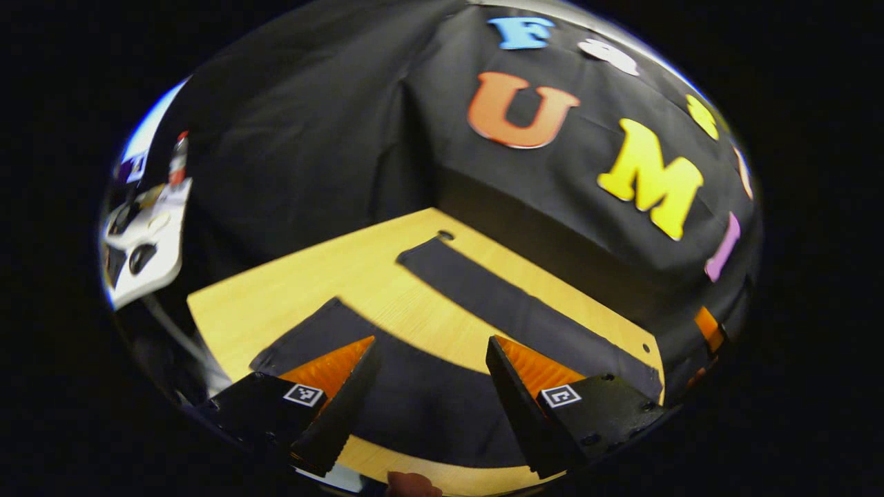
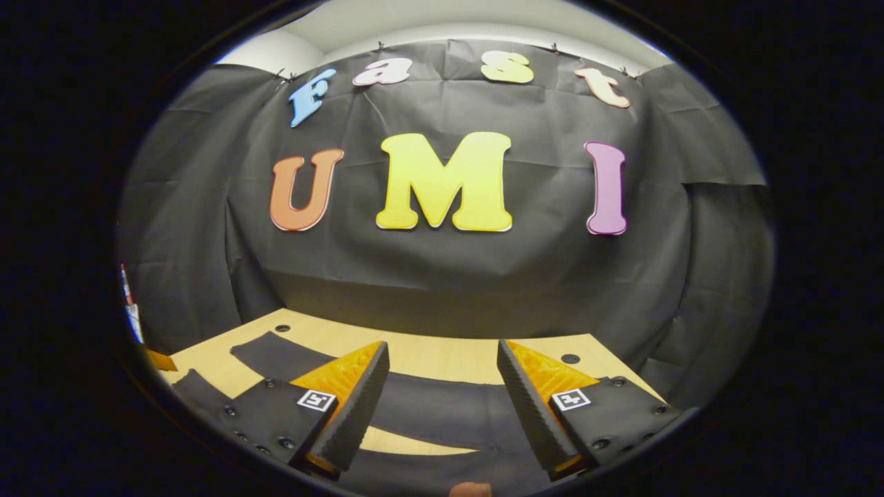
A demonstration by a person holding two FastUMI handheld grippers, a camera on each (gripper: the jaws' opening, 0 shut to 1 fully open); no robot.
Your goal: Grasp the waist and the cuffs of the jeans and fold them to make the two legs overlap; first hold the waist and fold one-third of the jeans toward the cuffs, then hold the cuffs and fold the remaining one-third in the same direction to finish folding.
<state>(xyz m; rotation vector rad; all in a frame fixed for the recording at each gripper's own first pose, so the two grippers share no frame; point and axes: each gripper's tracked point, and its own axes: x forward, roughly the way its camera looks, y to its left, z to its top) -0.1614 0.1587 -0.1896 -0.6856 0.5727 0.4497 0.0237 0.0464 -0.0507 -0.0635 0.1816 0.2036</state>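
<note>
Dark jeans (image 1: 428, 407) lie flat on the wooden table (image 1: 304, 290), legs spread in a V. In the left gripper view one leg (image 1: 511, 310) runs toward the far corner and the other leg's cuff (image 1: 311, 331) lies near the left finger. My left gripper (image 1: 431, 348) hovers open above the crotch area, holding nothing. In the right gripper view the jeans (image 2: 442, 414) stretch across the table below my right gripper (image 2: 442, 352), which is open and empty, with a leg end (image 2: 269, 355) at the left.
Black cloth walls the table on the far sides. A white object (image 1: 145, 241) with a bottle (image 1: 178, 159) sits off the table's left. Small holes (image 2: 570, 359) mark the table corners. A fingertip (image 1: 411, 483) shows at the bottom edge.
</note>
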